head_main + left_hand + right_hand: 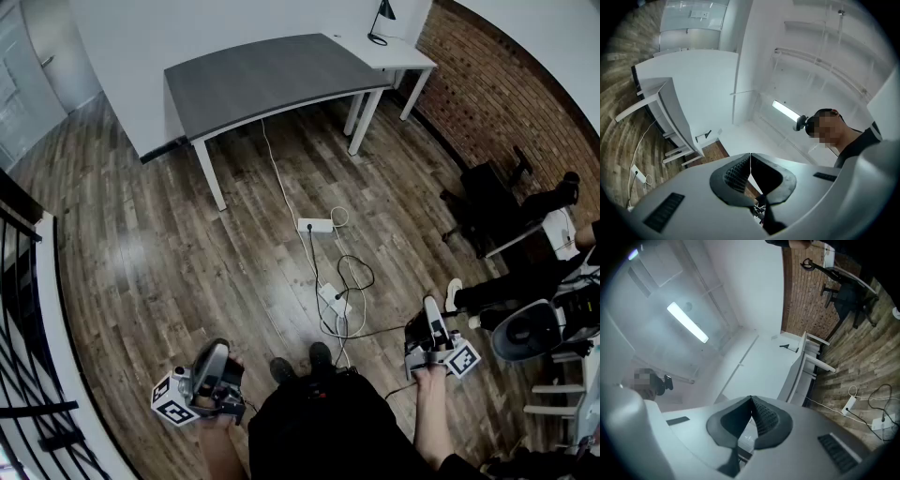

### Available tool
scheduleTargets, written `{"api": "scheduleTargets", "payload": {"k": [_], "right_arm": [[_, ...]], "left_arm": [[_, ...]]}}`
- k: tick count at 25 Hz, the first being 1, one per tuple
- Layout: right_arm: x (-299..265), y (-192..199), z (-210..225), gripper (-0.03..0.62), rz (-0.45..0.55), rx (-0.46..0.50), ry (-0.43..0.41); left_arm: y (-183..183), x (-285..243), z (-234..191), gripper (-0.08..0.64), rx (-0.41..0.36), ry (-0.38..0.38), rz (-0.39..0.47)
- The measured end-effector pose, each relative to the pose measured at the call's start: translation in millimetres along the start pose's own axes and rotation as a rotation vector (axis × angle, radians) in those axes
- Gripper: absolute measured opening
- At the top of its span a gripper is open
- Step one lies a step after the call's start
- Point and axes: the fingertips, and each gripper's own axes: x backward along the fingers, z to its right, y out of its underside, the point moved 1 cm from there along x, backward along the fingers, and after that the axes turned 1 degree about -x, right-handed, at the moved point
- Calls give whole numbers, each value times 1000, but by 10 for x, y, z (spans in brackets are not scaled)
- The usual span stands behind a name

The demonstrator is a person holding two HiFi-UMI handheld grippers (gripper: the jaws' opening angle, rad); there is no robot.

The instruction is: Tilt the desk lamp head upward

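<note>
The lamp is seen on the far white surface, well apart from the left gripper and right gripper, whose fingers are closed on nothing.

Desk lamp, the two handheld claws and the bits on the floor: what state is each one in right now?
Desk lamp: standing on the white desk, untouched.
Left gripper: jaws shut, empty.
Right gripper: jaws shut, empty.
Power strip: lying on the floor, a plug in it.
</note>
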Motion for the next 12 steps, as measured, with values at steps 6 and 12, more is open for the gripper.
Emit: {"api": "scheduleTargets", "payload": {"k": [6, 12], "right_arm": [[103, -148, -127, 14, -6, 54, 26], [259, -180, -288, 14, -19, 88, 46]], "left_arm": [[-12, -9, 6, 14, 10, 29, 20], [134, -38, 2, 14, 56, 47, 20]]}}
